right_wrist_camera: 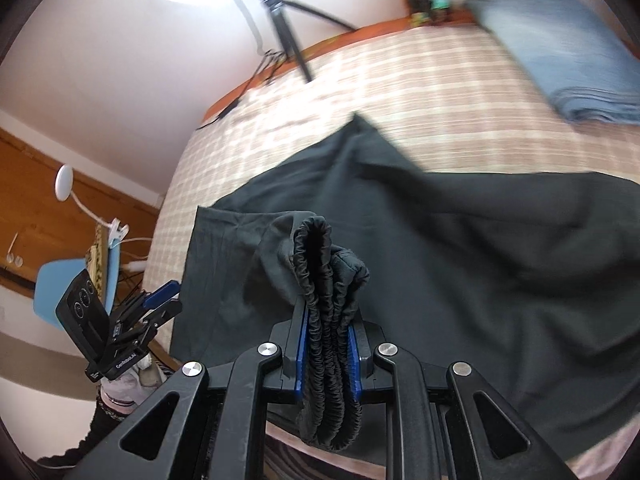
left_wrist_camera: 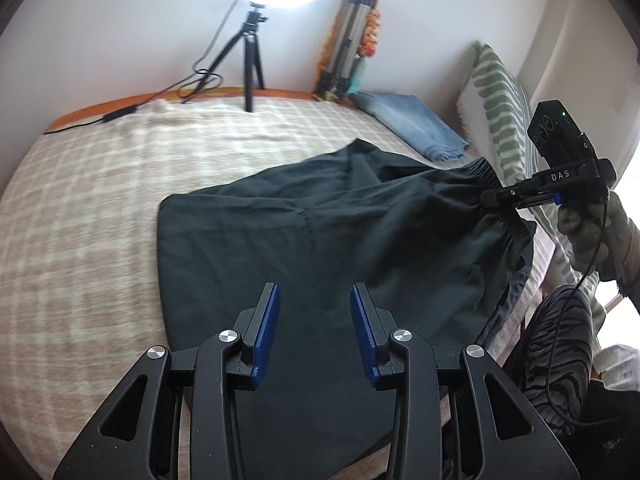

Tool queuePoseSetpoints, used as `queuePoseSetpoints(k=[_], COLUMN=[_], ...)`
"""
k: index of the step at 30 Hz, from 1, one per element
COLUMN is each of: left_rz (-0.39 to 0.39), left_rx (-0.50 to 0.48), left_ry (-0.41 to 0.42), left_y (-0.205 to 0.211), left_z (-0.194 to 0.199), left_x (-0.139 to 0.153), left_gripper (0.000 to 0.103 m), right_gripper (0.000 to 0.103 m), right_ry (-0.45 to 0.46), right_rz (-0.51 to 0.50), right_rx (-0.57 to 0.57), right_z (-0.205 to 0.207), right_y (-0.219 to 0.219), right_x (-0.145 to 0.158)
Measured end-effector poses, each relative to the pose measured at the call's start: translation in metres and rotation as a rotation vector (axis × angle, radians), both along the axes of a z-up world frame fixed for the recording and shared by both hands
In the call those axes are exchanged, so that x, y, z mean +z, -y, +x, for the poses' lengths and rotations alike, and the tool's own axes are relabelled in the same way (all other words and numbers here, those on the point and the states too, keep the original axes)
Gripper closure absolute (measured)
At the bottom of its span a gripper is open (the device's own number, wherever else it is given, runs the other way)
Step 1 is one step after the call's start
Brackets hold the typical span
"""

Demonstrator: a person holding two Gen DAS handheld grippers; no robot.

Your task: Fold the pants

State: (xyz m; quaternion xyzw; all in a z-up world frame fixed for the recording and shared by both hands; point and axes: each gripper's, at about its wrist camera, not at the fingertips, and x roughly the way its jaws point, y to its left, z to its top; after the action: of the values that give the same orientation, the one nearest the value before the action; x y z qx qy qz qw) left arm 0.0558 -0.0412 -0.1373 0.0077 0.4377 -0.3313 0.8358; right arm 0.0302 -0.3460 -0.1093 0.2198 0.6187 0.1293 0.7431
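Note:
Dark pants [left_wrist_camera: 280, 220] lie spread across a checked bed cover [left_wrist_camera: 100, 180]. The right gripper [left_wrist_camera: 490, 200], held by a gloved hand [left_wrist_camera: 592, 236], is at the right edge of the bed. It is shut on the gathered elastic waistband [left_wrist_camera: 486, 170] and lifts that end slightly. In the right wrist view the bunched waistband [right_wrist_camera: 316, 248] stands up between the blue pads of my right gripper [right_wrist_camera: 328, 314], with the pants [right_wrist_camera: 480, 240] trailing away behind it. My left gripper [left_wrist_camera: 314, 292] hovers over the near part of the pants, open with nothing between its pads. It also shows by the bed's left edge as the left gripper [right_wrist_camera: 166, 298].
A ring light on a tripod [left_wrist_camera: 252, 60] stands at the far end of the bed, its cable running left. Folded blue cloth [left_wrist_camera: 412, 124] and a green striped pillow [left_wrist_camera: 504, 100] lie at the far right. A blue chair [right_wrist_camera: 60, 280] and a clip lamp [right_wrist_camera: 64, 182] stand beside the bed.

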Motion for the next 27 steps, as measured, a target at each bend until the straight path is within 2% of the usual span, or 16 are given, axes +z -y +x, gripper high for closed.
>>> queuePoseSetpoints(k=[16,21,27], left_rz=[0.037,0.057,0.090], left_rx=[-0.106,-0.118,-0.107], left_ry=[-0.002,-0.014,-0.041], left_y=[0.058,0.066,0.066], left_z=[-0.012,-0.014,-0.017], left_x=[-0.002,-0.007,-0.017], left_gripper=[0.068,0.068,0.068], right_gripper=[0.088,0.088,0.085], right_ry=[-0.029,-0.032,-0.052], right_rz=[-0.147,-0.211,-0.242], right_rx=[-0.115,-0.149,-0.142], right_z=[-0.026,-0.026,-0.027], right_y=[0.110,0.142,0.154], right_x=[0.007,0.000,-0.015])
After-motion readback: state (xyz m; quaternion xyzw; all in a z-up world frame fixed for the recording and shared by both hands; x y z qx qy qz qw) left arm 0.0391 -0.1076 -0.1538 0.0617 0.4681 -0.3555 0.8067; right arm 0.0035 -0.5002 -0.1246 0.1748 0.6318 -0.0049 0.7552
